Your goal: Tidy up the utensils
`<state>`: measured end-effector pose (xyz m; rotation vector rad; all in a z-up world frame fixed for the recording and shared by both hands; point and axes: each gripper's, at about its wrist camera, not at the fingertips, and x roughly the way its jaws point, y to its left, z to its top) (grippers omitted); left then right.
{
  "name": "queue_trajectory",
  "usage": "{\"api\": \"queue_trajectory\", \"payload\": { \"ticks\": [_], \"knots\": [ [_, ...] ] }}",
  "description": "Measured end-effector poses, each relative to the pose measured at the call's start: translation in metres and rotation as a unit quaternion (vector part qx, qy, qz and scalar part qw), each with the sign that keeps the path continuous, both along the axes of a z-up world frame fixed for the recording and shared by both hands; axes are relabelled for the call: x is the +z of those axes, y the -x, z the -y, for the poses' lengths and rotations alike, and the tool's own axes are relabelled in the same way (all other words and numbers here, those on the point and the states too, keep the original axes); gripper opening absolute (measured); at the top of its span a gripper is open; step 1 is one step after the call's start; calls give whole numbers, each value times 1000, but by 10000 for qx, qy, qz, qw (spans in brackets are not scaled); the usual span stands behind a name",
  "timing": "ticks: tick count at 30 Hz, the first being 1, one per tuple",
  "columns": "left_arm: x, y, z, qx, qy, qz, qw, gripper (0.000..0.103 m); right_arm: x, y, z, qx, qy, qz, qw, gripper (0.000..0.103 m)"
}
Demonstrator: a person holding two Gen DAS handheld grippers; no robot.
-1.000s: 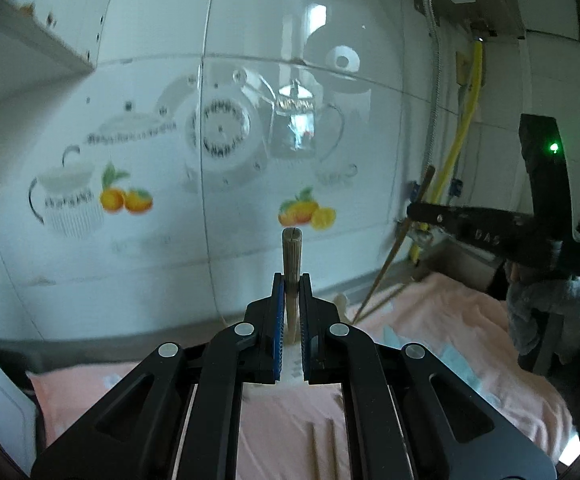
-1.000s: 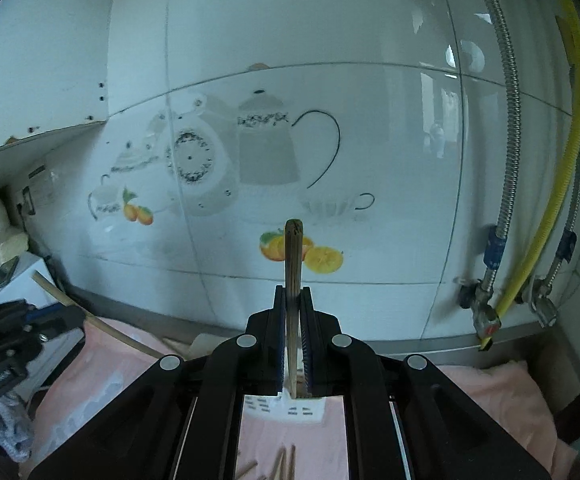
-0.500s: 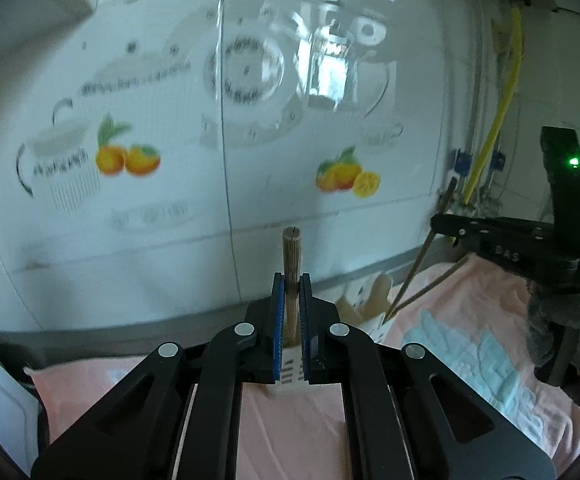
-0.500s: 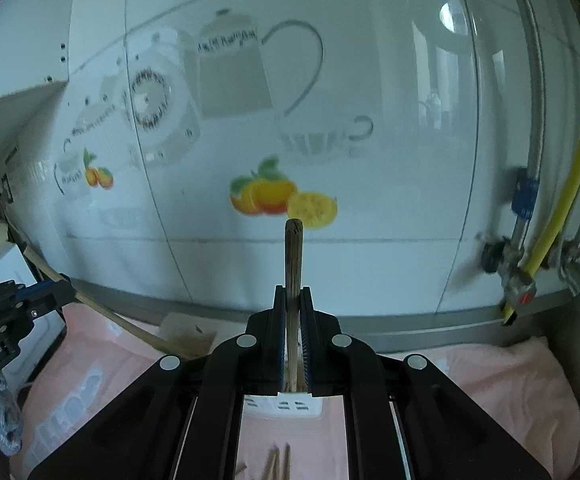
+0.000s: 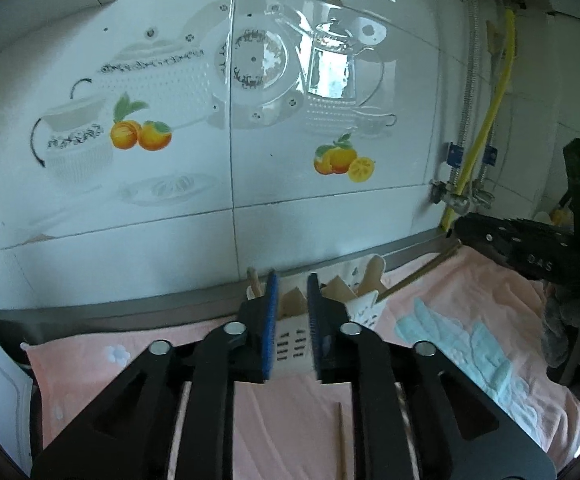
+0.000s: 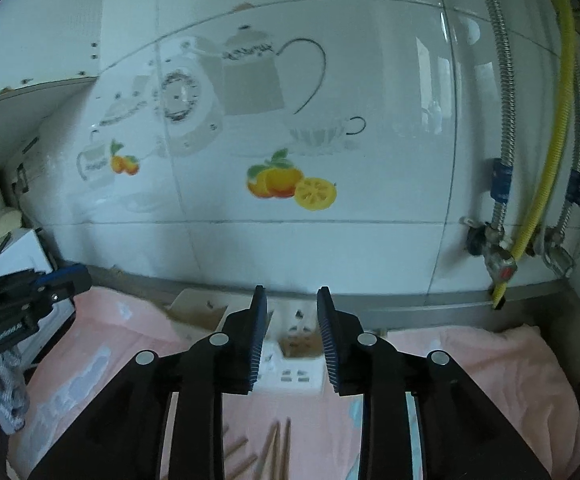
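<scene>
My left gripper (image 5: 291, 312) is opening, and only the white slotted utensil holder (image 5: 291, 338) shows between its blue pads. A wooden stick end (image 5: 254, 278) stands just left of the left finger, outside the jaws. A pale wooden spoon (image 5: 373, 270) rises from the holder. A long chopstick (image 5: 421, 272) leans from the holder towards my right gripper (image 5: 465, 230). In the right wrist view the right gripper (image 6: 291, 320) is opening over the holder (image 6: 299, 374) with nothing between its pads. The left gripper (image 6: 78, 280) reaches in from the left.
A pink towel (image 5: 282, 420) covers the counter, with one loose chopstick (image 5: 339, 440) and several more chopsticks (image 6: 276, 452) lying near me. The tiled wall (image 5: 250, 200) stands close behind the holder. A yellow hose and valves (image 6: 529, 236) hang at the right. A white box (image 6: 14, 254) sits far left.
Both grippers have sunk towards the holder and opened. The wooden sticks that stood upright between the pads are no longer gripped.
</scene>
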<state>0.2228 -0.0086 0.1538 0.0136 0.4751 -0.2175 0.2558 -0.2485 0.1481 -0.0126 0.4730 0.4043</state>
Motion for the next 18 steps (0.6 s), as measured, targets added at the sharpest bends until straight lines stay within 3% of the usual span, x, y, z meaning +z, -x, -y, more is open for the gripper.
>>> {"api": "queue_trajectory", "payload": {
  "ticks": [7, 11, 18],
  "knots": [
    [-16, 39, 0, -33, 32, -65, 10000, 21, -35, 52, 7, 155, 12, -214, 9997, 28],
    [-34, 63, -3, -25, 160, -175, 9997, 32, -65, 75, 13, 157, 87, -447, 9988, 28],
    [-75, 93, -5, 26, 252, -515, 9984, 33, -120, 104, 24, 65, 314, -903, 9954, 28]
  ]
}}
